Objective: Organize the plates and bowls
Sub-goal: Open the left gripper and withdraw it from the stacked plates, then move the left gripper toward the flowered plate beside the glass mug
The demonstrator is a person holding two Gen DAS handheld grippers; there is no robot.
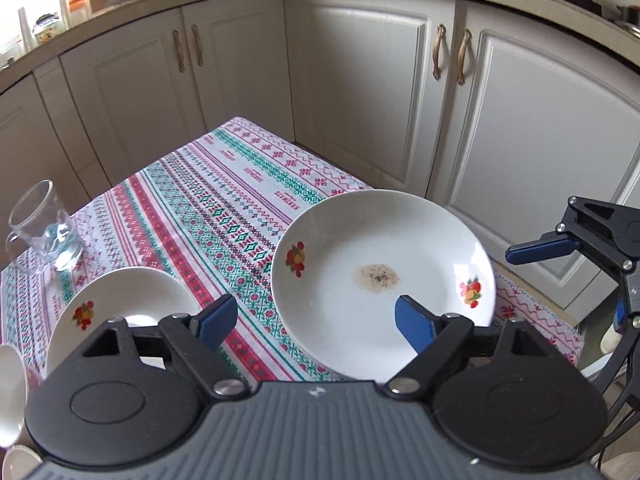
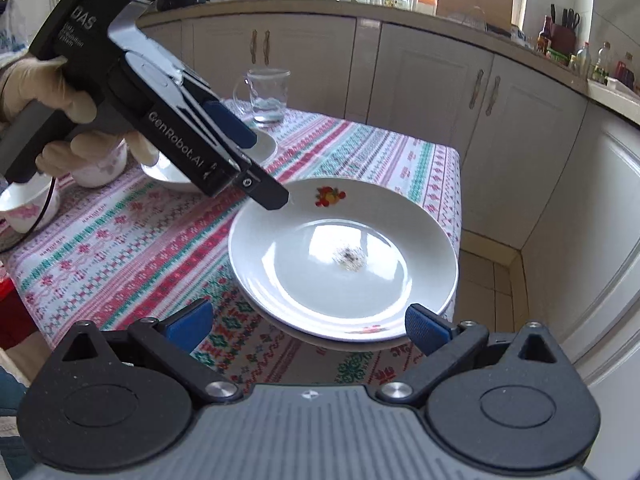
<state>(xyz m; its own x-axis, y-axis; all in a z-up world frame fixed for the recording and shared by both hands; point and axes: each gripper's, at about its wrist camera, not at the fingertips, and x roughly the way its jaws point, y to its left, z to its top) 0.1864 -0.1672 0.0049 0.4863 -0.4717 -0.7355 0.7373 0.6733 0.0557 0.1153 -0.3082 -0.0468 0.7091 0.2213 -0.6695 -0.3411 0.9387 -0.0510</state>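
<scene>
A white plate with fruit decals and a brown stain lies at the right corner of the patterned tablecloth; in the right wrist view the plate lies just ahead. My left gripper is open, its right finger over the plate's near rim and its left finger over the cloth. From the right wrist view, the left gripper has its lower fingertip at the plate's far-left rim. My right gripper is open at the plate's near edge, pressing on nothing. A second fruit-decal plate lies to the left.
A glass mug stands at the table's far left. White bowls with pink flowers sit behind the gloved hand. Cream cabinets and a cluttered counter surround the table. The tablecloth is bare between the plates.
</scene>
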